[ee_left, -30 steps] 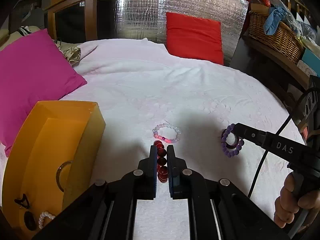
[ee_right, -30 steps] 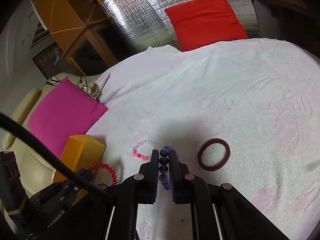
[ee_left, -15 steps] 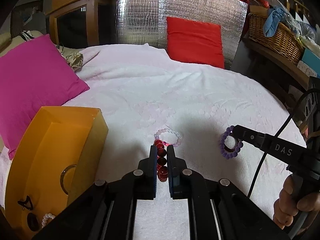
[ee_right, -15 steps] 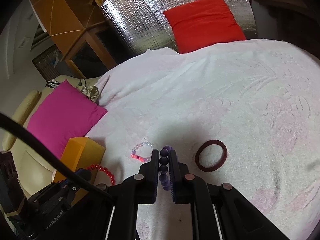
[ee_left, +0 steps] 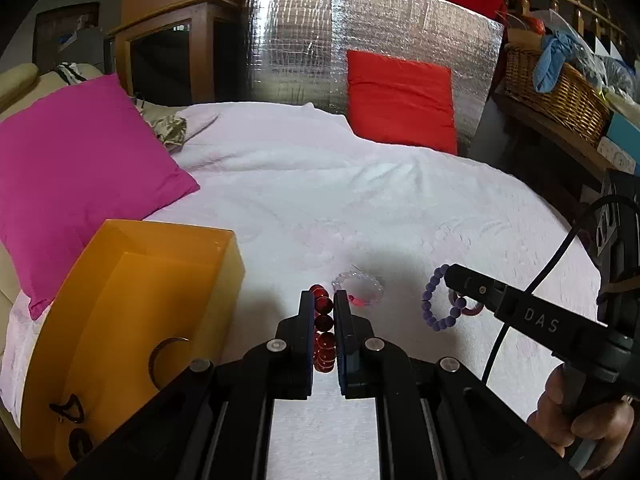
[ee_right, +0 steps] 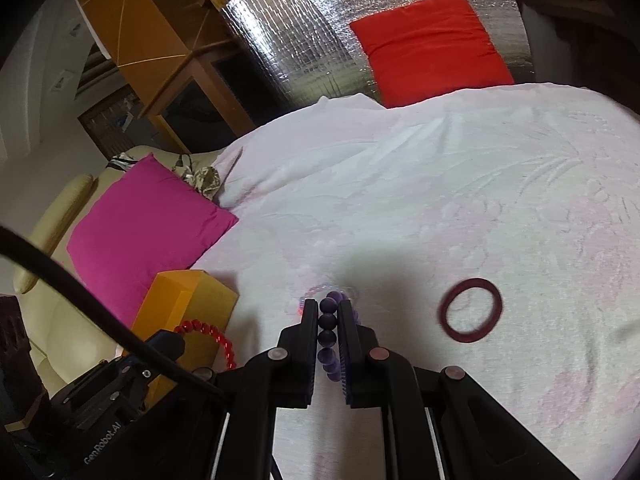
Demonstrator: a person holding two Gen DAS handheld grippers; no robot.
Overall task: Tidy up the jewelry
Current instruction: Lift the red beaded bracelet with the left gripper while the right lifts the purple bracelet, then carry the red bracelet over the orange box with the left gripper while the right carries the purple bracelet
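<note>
The left gripper (ee_left: pixel 324 300) pinches a red bead bracelet (ee_left: pixel 323 330) just right of the orange box (ee_left: pixel 132 320); the right gripper (ee_right: pixel 328 308) pinches a purple bead bracelet (ee_right: pixel 330 340) further right; beyond, a clear bracelet (ee_left: pixel 360 286) lies on the bedspread (ee_left: pixel 360 200)

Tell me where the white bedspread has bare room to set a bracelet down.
Free: the wide stretch of white bedspread between the magenta pillow and red pillow. Crowded: near the orange box, clear bead bracelet and dark red bangle.
</note>
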